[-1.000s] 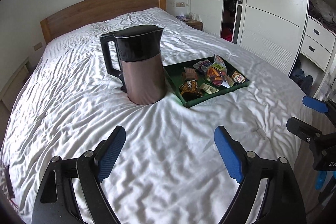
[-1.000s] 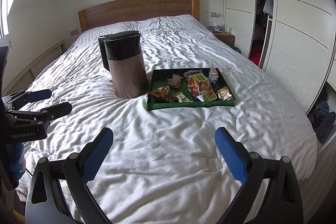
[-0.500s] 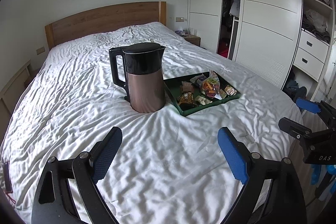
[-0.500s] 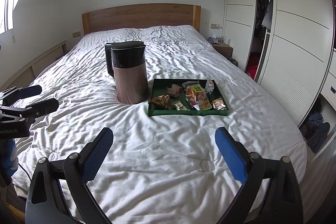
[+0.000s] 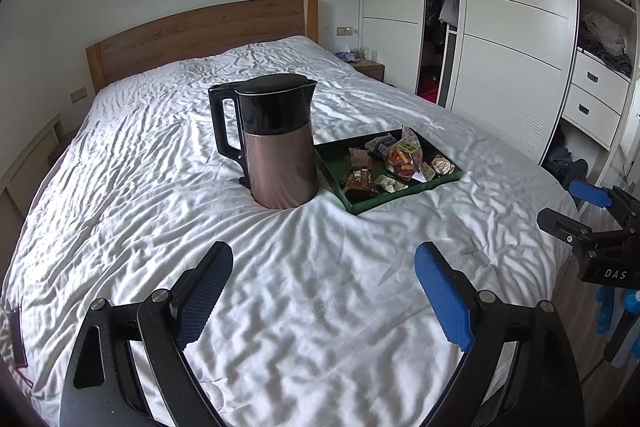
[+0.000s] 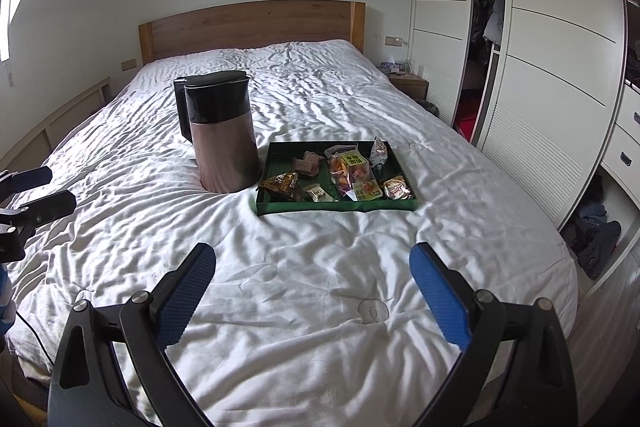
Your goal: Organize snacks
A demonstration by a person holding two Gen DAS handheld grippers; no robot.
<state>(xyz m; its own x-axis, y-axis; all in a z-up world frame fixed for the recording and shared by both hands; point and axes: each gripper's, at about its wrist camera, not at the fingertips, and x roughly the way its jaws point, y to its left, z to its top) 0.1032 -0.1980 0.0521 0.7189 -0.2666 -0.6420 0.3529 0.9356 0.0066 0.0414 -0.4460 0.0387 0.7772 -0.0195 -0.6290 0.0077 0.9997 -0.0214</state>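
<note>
Every snack packet sits inside the green tray [image 6: 280, 207] at three o'clock of the kettle [image 6: 222, 139], while left gripper [image 5: 320, 295] and right gripper [image 6: 312, 291] hang wide, empty, well short — sorting looks finished.

Kettle [image 5: 278, 147], tray [image 5: 404, 195] on bed [image 5: 160, 187]

The sheet [image 6: 320, 287] under me is white cloth, matt and creased all over. My kettle [image 6: 222, 135] has a brushed, coppery metal body and a glossy black plastic top. The tray [image 6: 336, 205] looks dark green and smooth. The snacks [image 6: 352, 171] sit in shiny, crinkled wrappers. The headboard [image 6: 248, 23] is matt wood.
</note>
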